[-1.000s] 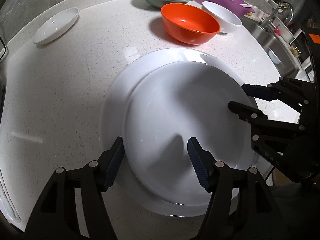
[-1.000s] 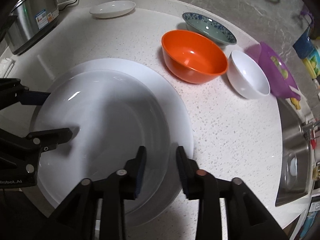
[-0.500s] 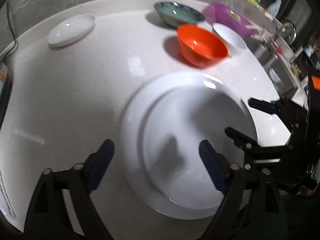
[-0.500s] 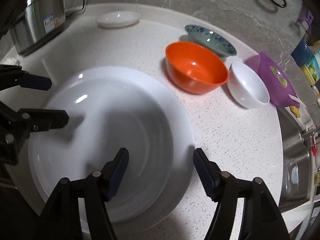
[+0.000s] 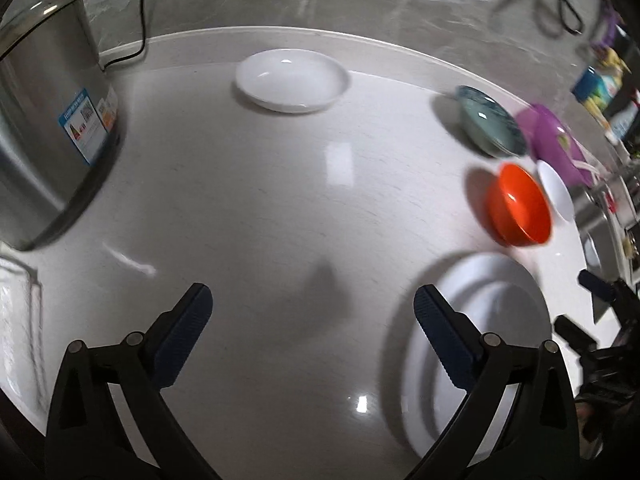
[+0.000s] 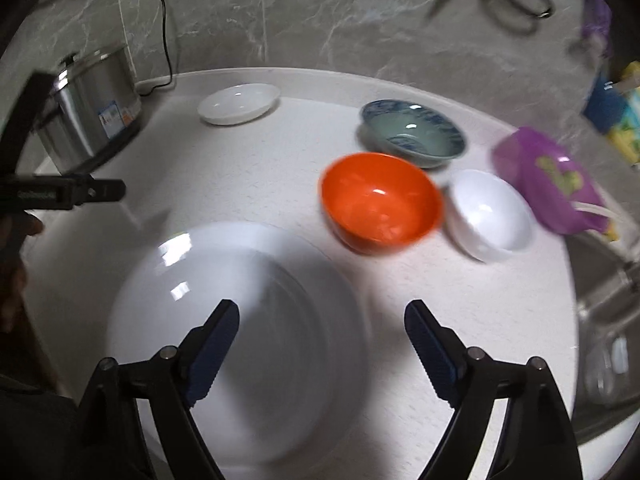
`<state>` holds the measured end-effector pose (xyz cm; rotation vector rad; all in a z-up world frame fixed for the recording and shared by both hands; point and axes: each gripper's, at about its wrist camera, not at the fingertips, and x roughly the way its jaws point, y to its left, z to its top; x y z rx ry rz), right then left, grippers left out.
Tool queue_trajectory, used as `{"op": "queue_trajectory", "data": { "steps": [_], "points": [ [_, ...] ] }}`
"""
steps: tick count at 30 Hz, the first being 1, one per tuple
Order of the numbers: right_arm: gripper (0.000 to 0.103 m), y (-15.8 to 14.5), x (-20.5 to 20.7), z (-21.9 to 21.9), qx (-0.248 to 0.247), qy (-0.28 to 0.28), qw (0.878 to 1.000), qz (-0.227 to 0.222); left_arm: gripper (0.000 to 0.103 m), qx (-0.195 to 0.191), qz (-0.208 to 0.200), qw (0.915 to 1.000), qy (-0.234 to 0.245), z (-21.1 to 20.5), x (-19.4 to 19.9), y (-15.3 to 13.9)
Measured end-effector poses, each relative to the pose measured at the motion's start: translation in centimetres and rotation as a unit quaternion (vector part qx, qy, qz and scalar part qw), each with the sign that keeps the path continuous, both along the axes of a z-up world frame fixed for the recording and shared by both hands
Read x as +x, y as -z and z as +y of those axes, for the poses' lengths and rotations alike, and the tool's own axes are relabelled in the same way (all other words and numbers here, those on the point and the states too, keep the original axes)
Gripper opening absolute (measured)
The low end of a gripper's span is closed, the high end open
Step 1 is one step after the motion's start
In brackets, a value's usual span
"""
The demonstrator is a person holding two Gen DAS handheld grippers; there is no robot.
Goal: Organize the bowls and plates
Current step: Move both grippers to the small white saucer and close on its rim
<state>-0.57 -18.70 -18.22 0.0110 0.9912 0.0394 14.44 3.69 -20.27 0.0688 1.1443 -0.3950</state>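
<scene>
Two stacked white plates [image 6: 192,280] lie at the front of the counter, the smaller one on top. My right gripper [image 6: 322,320] hovers above their right edge, jaws still opening, with nothing pinched between them. My left gripper [image 5: 314,312] is over bare counter to the left of the plates [image 5: 488,280]; its jaws are also opening and hold nothing. Behind the stack stand an orange bowl [image 6: 380,200], a white bowl [image 6: 488,216] and a blue-green bowl [image 6: 412,132]. A small white plate [image 5: 290,80] sits alone near the back wall.
A steel pot [image 5: 48,120] with a cord stands at the back left. A purple container [image 6: 552,180] lies at the right, with a sink [image 6: 608,320] beyond it. One of the left gripper's fingers [image 6: 100,191] shows at the left edge of the right wrist view.
Both grippers have let go of the upper white plate and spread wide. The left one has swung away to the left over bare counter; the right one has lifted a little.
</scene>
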Motion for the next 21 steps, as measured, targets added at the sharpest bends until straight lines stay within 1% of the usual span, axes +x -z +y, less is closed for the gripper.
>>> {"op": "queue_trajectory", "data": {
  "steps": [2,4,5,7,9,10,12,14,16,18,19,21],
  "points": [
    [0.087,-1.4,2.2,0.3,0.005,-0.006,1.000,-0.005,0.102,0.000,-0.022,0.9997,-0.007,0.7,2.4,-0.7],
    [0.087,-3.0,4.4,1.1,-0.003,-0.015,1.000,-0.023,0.102,0.015,-0.040,0.9990,-0.012,1.1,4.9,-1.2],
    [0.087,-3.9,6.2,1.5,-0.004,-0.022,0.999,-0.032,0.102,0.022,-0.048,0.9985,-0.015,1.1,6.1,-1.4],
    [0.087,-5.2,9.8,1.8,0.007,-0.021,0.999,-0.034,0.102,0.029,-0.064,0.9974,-0.020,1.3,9.0,-1.9],
    [0.087,-5.9,12.6,1.8,0.028,-0.017,0.999,-0.033,0.102,0.031,-0.065,0.9972,-0.022,1.5,12.6,-2.0],
    [0.087,-6.4,15.0,1.9,0.049,-0.016,0.998,-0.034,0.102,0.031,-0.063,0.9973,-0.023,1.7,14.1,-2.1],
    [0.087,-6.6,17.7,1.7,0.078,-0.012,0.996,-0.030,0.102,0.033,-0.049,0.9980,-0.022,1.5,17.8,-1.8],
    [0.087,-6.0,21.6,1.3,0.118,0.002,0.993,-0.020,0.102,0.041,-0.045,0.9980,-0.018,1.1,20.7,-1.4],
    [0.079,-4.5,24.7,1.1,0.141,0.027,0.990,0.009,0.102,0.044,-0.034,0.9983,-0.019,0.8,23.2,-0.5],
    [0.076,-2.7,27.7,1.1,0.162,0.044,0.985,0.042,0.102,0.043,-0.011,0.9989,-0.018,0.8,26.1,0.8],
    [0.075,-1.8,28.9,1.3,0.163,0.051,0.984,0.053,0.102,0.036,-0.003,0.9991,-0.020,1.0,27.3,1.4],
    [0.075,-0.3,30.8,2.4,0.145,0.049,0.986,0.067,0.102,0.030,0.010,0.9993,-0.020,1.2,28.7,2.4]
  ]
}}
